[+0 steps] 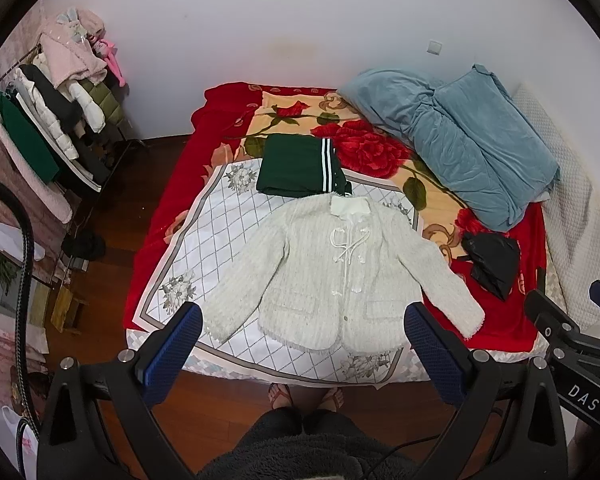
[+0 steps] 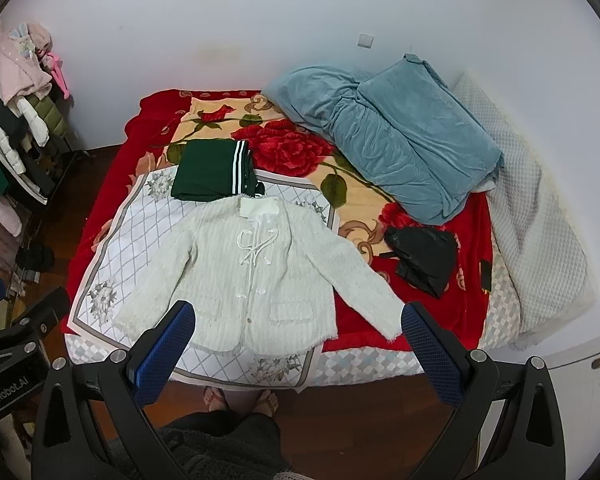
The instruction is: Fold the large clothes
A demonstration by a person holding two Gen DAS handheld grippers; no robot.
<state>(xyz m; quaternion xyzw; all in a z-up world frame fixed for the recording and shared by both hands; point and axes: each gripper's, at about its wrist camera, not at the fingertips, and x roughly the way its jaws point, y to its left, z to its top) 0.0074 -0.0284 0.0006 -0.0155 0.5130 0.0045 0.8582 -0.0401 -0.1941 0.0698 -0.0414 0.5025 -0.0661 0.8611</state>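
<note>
**White jacket flat on bed, both grippers empty**

White jacket [image 1: 332,276] lay spread face up, sleeves out, on a white diamond-pattern cloth [image 1: 220,232] at the near edge of the bed [image 1: 512,320]. Folded green garment [image 1: 300,164] touched its collar on the far side. Blue blanket [image 1: 460,140] was heaped far right, black bag [image 1: 492,260] near the jacket's right sleeve. Left gripper [image 1: 304,340] and right gripper [image 2: 300,340] hung above the bed edge, jaws wide, holding nothing. Clothes rack [image 1: 52,140] stood at left.
</note>
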